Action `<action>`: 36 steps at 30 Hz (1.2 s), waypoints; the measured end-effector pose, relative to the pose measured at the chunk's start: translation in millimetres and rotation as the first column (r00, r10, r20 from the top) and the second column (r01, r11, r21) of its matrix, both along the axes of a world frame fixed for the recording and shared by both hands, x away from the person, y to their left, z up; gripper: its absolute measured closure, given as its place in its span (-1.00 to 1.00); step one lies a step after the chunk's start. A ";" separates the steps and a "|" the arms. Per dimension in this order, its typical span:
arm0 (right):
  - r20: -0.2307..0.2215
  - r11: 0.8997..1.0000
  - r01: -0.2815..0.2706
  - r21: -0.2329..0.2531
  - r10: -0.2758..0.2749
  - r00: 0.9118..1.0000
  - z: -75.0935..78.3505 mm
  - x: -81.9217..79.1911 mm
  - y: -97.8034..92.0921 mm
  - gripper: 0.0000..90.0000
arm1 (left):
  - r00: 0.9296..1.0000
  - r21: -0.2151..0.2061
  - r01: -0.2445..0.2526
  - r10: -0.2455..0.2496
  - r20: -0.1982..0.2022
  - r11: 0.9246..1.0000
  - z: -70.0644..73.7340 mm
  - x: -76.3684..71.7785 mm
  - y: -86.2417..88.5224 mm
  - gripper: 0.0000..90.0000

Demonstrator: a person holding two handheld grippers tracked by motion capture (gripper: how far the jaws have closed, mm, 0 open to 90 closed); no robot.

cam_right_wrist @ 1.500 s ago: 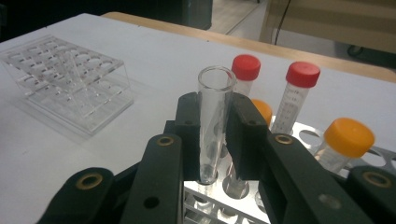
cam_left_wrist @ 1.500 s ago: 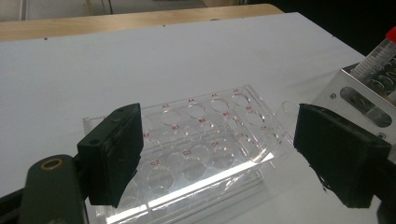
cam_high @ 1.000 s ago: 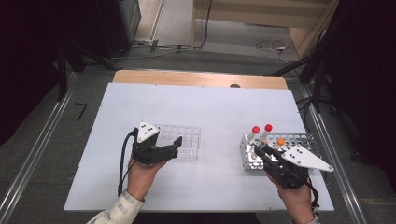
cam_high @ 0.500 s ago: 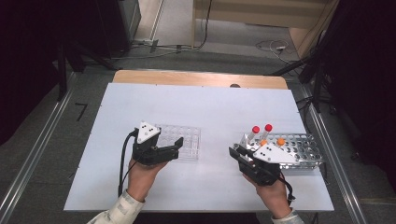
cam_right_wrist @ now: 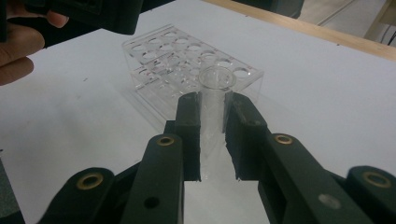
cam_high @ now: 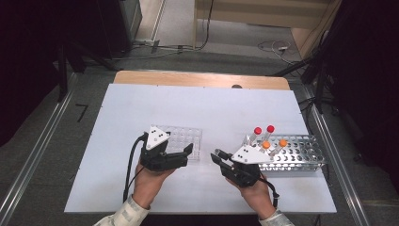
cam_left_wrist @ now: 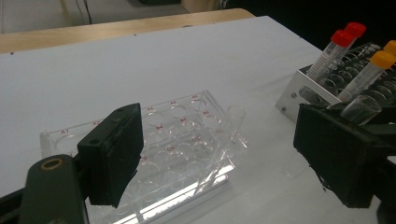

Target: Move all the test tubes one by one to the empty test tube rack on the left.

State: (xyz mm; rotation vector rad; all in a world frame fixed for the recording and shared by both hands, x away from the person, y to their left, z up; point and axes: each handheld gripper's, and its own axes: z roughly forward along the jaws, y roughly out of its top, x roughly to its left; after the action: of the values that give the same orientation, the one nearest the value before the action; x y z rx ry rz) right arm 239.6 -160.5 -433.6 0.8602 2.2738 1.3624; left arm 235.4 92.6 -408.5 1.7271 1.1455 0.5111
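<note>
My right gripper [cam_right_wrist: 215, 101] is shut on an empty clear tube [cam_right_wrist: 215, 80] whose open mouth points away from the camera. In the high view this gripper [cam_high: 219, 156] sits just right of the clear plastic rack [cam_high: 181, 137], jaws pointing left at it. My left gripper [cam_high: 187, 155] rests at the rack's near side, open, with nothing between its jaws [cam_left_wrist: 219, 140]. In the left gripper view another clear tube [cam_left_wrist: 232, 122] leans at the right end of the clear rack [cam_left_wrist: 173, 135]. The clear rack [cam_right_wrist: 163, 60] stands right behind the held tube.
A metal rack [cam_high: 303, 157] stands at the right and holds two red-capped tubes [cam_high: 258, 132] and two orange-capped tubes [cam_high: 282, 143]. The white table top [cam_high: 188, 103] ends in a wooden strip [cam_high: 197, 79] at the far side. Metal rails flank the table.
My right gripper has moved left from over the metal rack to beside the clear rack, with the clear tube in it. The left gripper has stayed where it was.
</note>
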 end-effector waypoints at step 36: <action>0.004 0.998 -0.064 -0.019 0.064 0.998 -10.0 -3.1 47.0 0.62 | 0.978 -0.005 0.205 -0.205 -0.042 0.979 -6.1 -10.3 -23.2 0.59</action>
State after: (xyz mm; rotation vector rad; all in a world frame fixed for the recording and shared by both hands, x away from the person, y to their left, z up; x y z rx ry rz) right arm 236.6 -113.5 -443.6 0.7831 2.3259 1.3662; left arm 225.1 69.4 -414.6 1.8389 0.9822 0.3488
